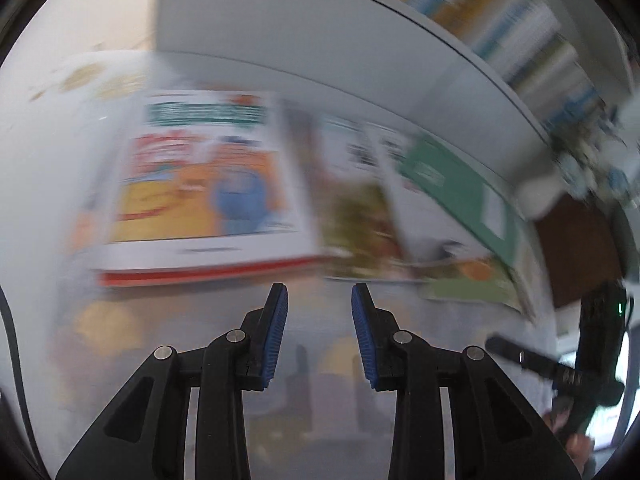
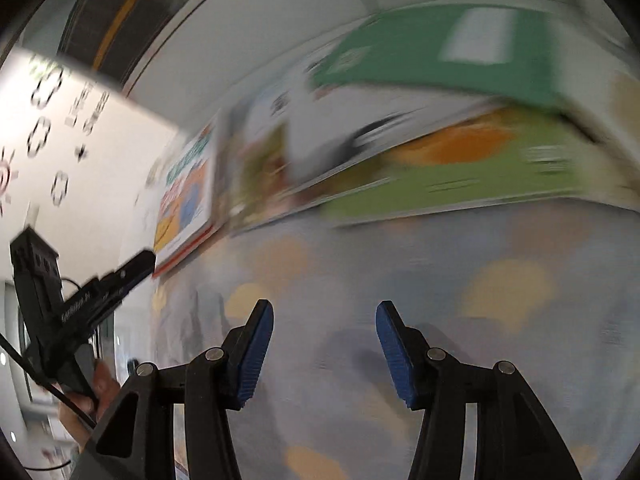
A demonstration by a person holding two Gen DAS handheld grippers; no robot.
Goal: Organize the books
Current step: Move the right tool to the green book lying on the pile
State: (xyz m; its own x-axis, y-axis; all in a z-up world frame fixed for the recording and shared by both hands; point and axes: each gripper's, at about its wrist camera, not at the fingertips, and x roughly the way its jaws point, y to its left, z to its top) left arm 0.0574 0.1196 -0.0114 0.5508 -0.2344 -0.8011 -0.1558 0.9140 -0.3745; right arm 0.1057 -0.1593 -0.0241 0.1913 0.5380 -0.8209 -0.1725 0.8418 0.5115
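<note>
Your left gripper (image 1: 319,300), jaws parted and empty, your right gripper (image 2: 325,316), jaws wider, empty, books (image 1: 204,184) lying flat across the patterned tabletop (image 2: 400,280), ahead of both, blurred.

My left gripper (image 1: 319,300) is matt black plastic with ribbed blue rubbery pads (image 1: 276,336). The books (image 1: 208,184) have glossy paper covers; the tablecloth (image 2: 400,280) looks soft, matt.
</note>
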